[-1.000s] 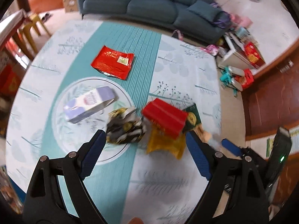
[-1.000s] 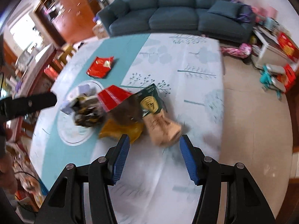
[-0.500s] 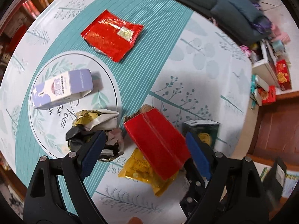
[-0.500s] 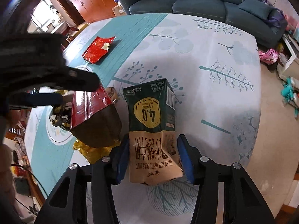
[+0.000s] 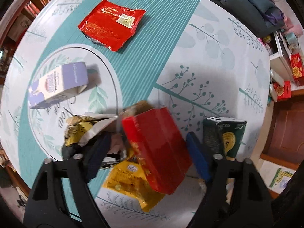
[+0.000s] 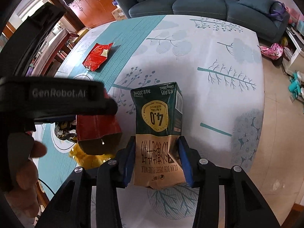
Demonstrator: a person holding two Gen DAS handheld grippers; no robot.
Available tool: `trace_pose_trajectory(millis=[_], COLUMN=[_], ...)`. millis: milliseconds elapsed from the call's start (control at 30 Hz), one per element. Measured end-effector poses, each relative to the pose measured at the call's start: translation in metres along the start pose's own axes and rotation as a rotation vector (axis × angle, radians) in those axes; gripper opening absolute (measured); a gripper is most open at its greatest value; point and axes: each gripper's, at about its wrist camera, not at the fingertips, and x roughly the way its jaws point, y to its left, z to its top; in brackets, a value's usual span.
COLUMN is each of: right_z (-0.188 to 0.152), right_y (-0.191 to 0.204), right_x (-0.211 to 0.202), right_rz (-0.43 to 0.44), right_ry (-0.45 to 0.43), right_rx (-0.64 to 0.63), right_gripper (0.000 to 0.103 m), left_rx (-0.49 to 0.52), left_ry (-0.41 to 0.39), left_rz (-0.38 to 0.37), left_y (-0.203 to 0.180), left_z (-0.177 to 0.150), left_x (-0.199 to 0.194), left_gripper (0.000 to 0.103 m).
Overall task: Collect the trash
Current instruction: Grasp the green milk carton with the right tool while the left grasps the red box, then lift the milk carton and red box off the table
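Since a second ago my right tongs (image 6: 156, 159) have closed onto the green milk carton (image 6: 158, 129); my left tongs (image 5: 146, 157) have been narrowing around the red bag (image 5: 157, 148), not yet gripping. Purple carton (image 5: 58, 83) and red wrapper (image 5: 111, 23) remain on the surface (image 5: 209, 47).

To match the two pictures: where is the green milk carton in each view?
Left wrist view: green milk carton at lower right, right of the red bag.
Right wrist view: carton at centre, pinched by the right hand-held gripper.
Shared landmark: flat red wrapper on the teal stripe.
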Motion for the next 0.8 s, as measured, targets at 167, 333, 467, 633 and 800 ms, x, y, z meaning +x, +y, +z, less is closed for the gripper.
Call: trace_pose_trajectory(millis=[167,333,467,633,800], right_z=[-0.004,-0.011,-0.017,-0.026,-0.035], right_y=[0.002,0.008,0.016,0.026,0.038], right_x=[-0.001,-0.007,-0.017,-0.034,-0.055], right_rz=[0.013,0.032,0.048,0.077,0.104], right_ry=[0.003,-0.007,-0.030,-0.059,-0.090], right_rx=[0.012,0.030,0.042,0.063,0.076], right_gripper=[0.042,0.039,0.038,0.038,0.038], left_rx=[0.051,0.091,0.112,0.160,0.207], left_ry=[-0.026,-0.055,-0.071,-0.108,-0.133], left_rz=[-0.032,-0.073,-0.105,-0.150,-0.203], left_y=[0.002,0.007,0.021,0.047,0.068], left_z=[-0.007,-0.015,-0.021,-0.035,-0.053], left_x=[-0.009,-0.024,-0.040,-0.072,-0.103], left_gripper=[0.042,0.026,0.024,0.023,0.023])
